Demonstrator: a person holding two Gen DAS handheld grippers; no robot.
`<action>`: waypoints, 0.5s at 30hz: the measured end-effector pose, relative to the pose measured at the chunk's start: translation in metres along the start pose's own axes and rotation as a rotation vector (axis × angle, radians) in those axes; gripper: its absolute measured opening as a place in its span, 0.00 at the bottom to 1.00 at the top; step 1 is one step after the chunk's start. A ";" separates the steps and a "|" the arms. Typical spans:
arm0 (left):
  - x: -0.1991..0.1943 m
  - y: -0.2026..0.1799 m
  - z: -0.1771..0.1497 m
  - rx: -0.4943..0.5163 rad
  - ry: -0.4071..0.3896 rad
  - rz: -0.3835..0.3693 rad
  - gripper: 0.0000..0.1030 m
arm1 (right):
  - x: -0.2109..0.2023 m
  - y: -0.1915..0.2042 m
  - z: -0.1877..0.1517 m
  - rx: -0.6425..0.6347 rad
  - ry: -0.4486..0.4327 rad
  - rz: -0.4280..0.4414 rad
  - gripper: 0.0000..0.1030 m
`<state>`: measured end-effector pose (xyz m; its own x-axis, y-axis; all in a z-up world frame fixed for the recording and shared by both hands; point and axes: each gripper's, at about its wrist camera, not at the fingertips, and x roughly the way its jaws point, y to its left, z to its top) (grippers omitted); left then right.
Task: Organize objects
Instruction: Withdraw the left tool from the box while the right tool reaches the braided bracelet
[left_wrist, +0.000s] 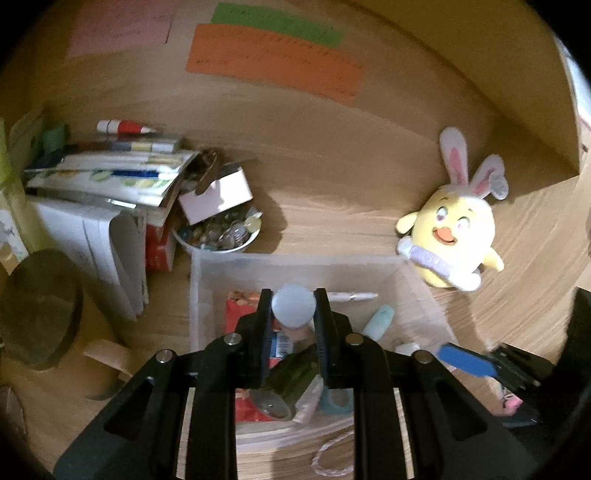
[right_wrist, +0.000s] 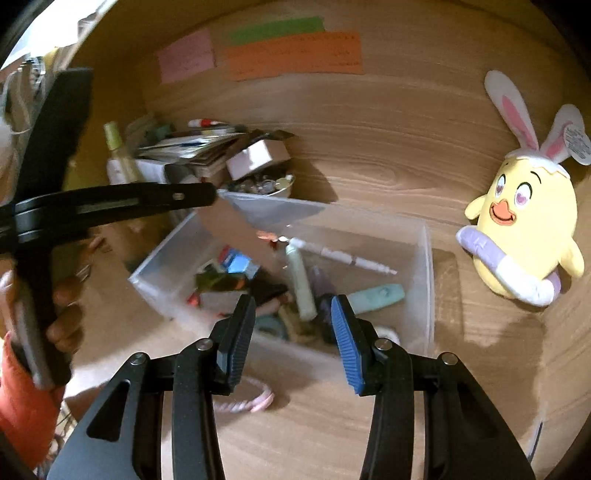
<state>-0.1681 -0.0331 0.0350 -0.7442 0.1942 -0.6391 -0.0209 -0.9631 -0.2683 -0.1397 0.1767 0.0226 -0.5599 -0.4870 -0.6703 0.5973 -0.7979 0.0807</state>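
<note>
A clear plastic bin (left_wrist: 199, 295) (right_wrist: 424, 280) sits on the wooden desk and holds several small items: tubes, a white pen (right_wrist: 351, 258), packets. My left gripper (left_wrist: 293, 310) is shut on a small bottle with a pale round cap (left_wrist: 294, 306), held above the bin. In the right wrist view the left gripper (right_wrist: 216, 194) reaches over the bin's far left corner. My right gripper (right_wrist: 293, 314) is open and empty, hovering over the bin's near side. A pink-white twisted cord (right_wrist: 243, 404) lies on the desk in front of the bin.
A yellow chick plush with bunny ears (left_wrist: 452, 236) (right_wrist: 524, 229) sits right of the bin. A bowl of beads (left_wrist: 218, 232), a pile of books (left_wrist: 110, 177) and a tape roll (left_wrist: 107, 369) lie left. Coloured paper notes (left_wrist: 273, 59) hang on the back wall.
</note>
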 end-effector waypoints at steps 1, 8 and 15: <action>0.002 0.001 -0.002 0.001 0.008 0.007 0.19 | -0.002 0.002 -0.003 -0.004 0.002 0.004 0.38; 0.004 0.008 -0.019 0.026 0.035 0.044 0.22 | 0.005 0.015 -0.034 -0.030 0.069 0.007 0.38; 0.007 0.010 -0.034 0.056 0.064 0.072 0.23 | 0.033 0.014 -0.054 0.009 0.161 0.015 0.38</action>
<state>-0.1509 -0.0353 0.0038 -0.7009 0.1341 -0.7005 -0.0078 -0.9835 -0.1805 -0.1184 0.1686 -0.0384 -0.4515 -0.4363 -0.7783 0.5990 -0.7947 0.0980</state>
